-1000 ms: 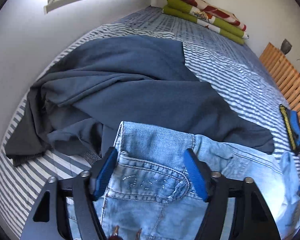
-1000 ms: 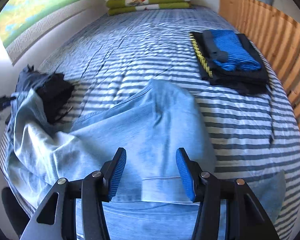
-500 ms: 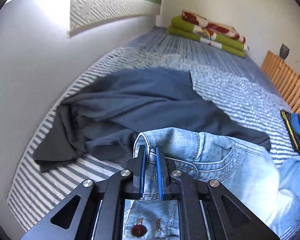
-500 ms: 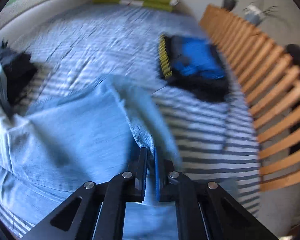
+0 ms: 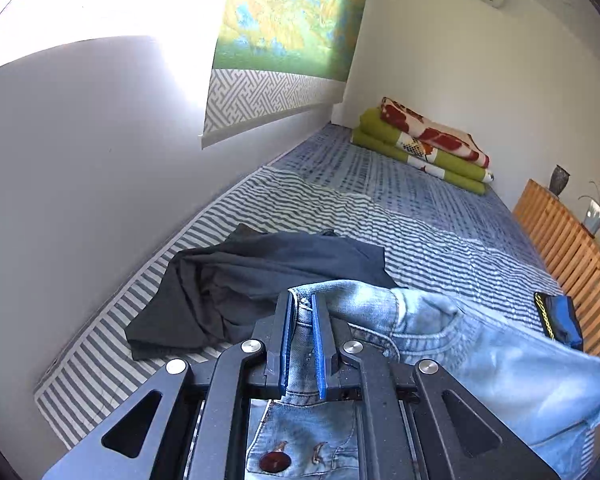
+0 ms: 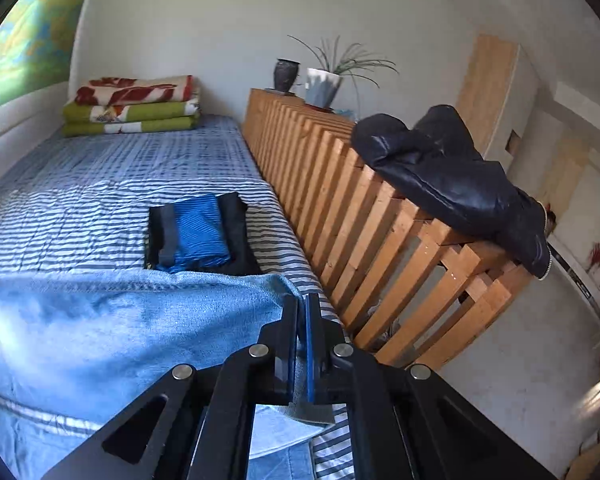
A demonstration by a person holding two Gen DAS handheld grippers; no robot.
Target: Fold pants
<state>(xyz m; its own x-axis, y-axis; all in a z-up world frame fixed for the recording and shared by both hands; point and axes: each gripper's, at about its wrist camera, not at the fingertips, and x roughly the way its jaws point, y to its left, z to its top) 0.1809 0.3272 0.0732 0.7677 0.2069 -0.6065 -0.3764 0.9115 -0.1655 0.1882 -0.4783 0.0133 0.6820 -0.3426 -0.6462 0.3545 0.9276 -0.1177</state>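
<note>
Light blue jeans point(image 5: 480, 352) hang lifted over the striped bed point(image 5: 340, 208). My left gripper point(image 5: 301, 312) is shut on their waistband near the fly, whose button shows below the fingers. In the right wrist view the jeans point(image 6: 100, 320) stretch away to the left, and my right gripper point(image 6: 301, 312) is shut on an edge of the denim. The cloth is pulled fairly taut between the two grippers.
A dark blue garment point(image 5: 236, 284) lies crumpled by the wall. A folded blue and black stack point(image 6: 198, 238) rests near the slatted wooden rail point(image 6: 340, 184), which carries a black jacket point(image 6: 448, 176). Folded green and red blankets point(image 5: 424, 144) lie at the far end.
Both grippers went from open to shut on the jeans. They have since lifted the jeans off the bed and both views have tilted upward, the right one swinging toward the rail.
</note>
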